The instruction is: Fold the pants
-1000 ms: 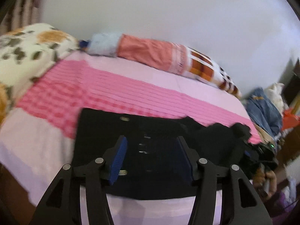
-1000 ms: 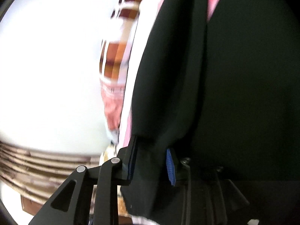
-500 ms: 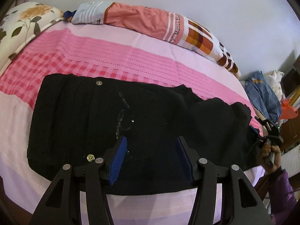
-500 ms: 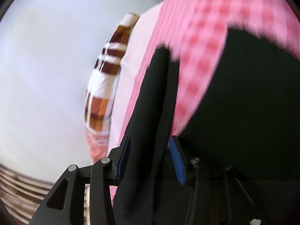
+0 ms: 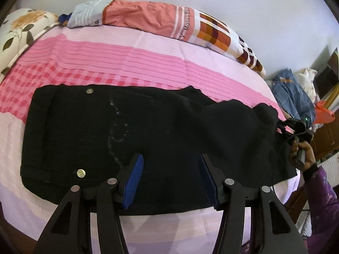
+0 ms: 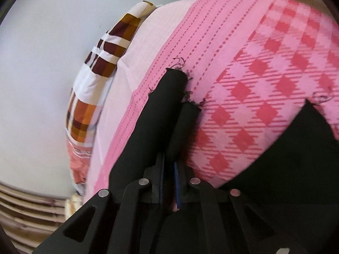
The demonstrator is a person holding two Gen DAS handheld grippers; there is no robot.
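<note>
Lying flat on the bed (image 5: 161, 59), the pants (image 5: 148, 131) await folding; right gripper (image 6: 168, 182) just clenched on their frayed hems, left gripper (image 5: 169, 177) released.

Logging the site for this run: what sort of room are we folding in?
Most likely a home bedroom. The black pants lie on a bed with a pink checked bedspread, a rolled quilt lies along the wall, and a floral pillow sits at one end.
</note>
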